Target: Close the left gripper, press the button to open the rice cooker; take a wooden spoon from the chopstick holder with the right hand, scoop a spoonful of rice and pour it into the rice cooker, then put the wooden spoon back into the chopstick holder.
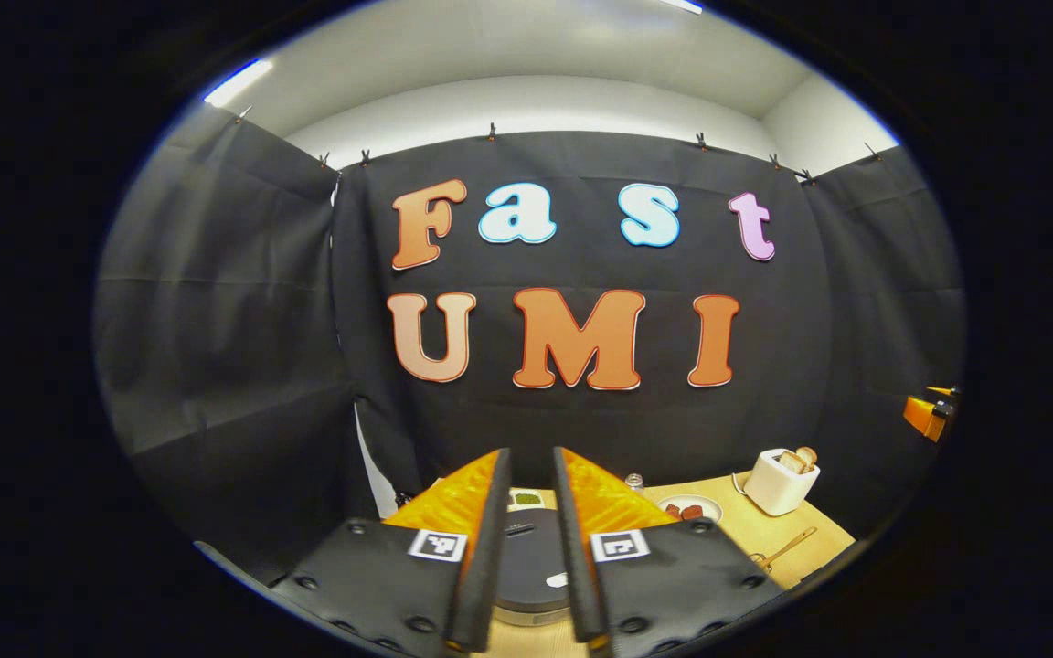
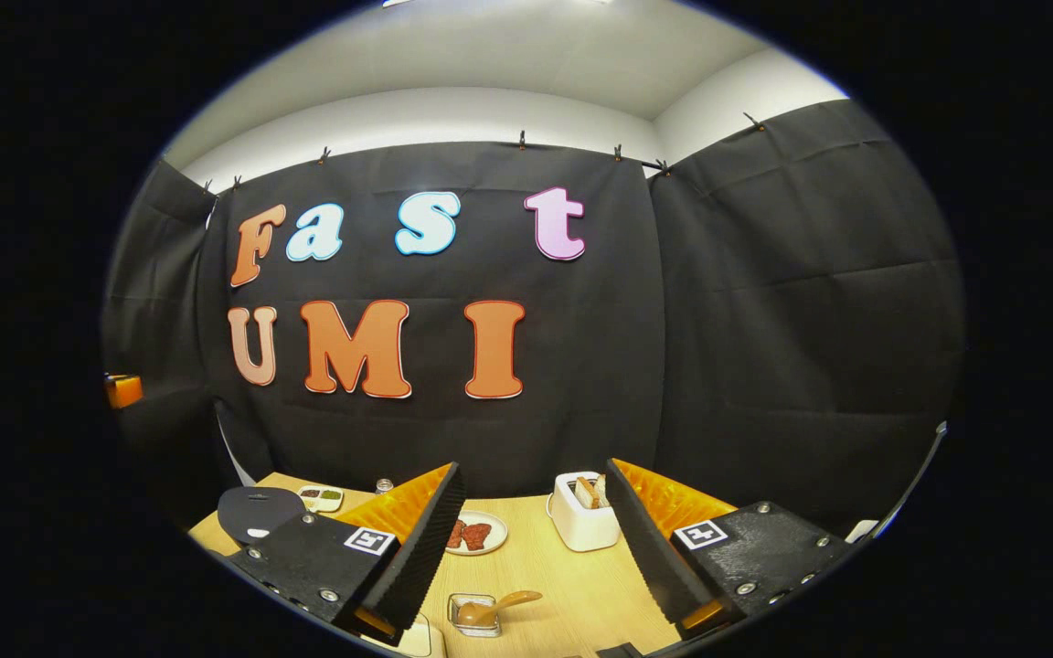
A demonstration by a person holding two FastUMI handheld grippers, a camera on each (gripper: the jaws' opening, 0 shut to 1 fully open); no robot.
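Note:
The rice cooker (image 1: 526,562) has a dark round lid that is down; in the left gripper view I see it through the gap between my fingers, just below them. My left gripper (image 1: 531,452) is open by a narrow gap, with nothing between the fingers. In the right gripper view the rice cooker (image 2: 257,514) sits at the table's left end. A wooden spoon (image 2: 499,603) rests in a small glass dish (image 2: 473,614) in front of my right gripper (image 2: 534,468). That gripper is wide open and holds nothing. The wooden spoon (image 1: 787,548) lies to the right in the left gripper view.
On the wooden table (image 2: 572,585) stand a white toaster (image 2: 581,516) with bread, a plate of red food (image 2: 474,535), a small sauce tray (image 2: 321,496) and a little jar (image 2: 385,485). The toaster (image 1: 781,482) stands at the back right. Black cloth walls the booth.

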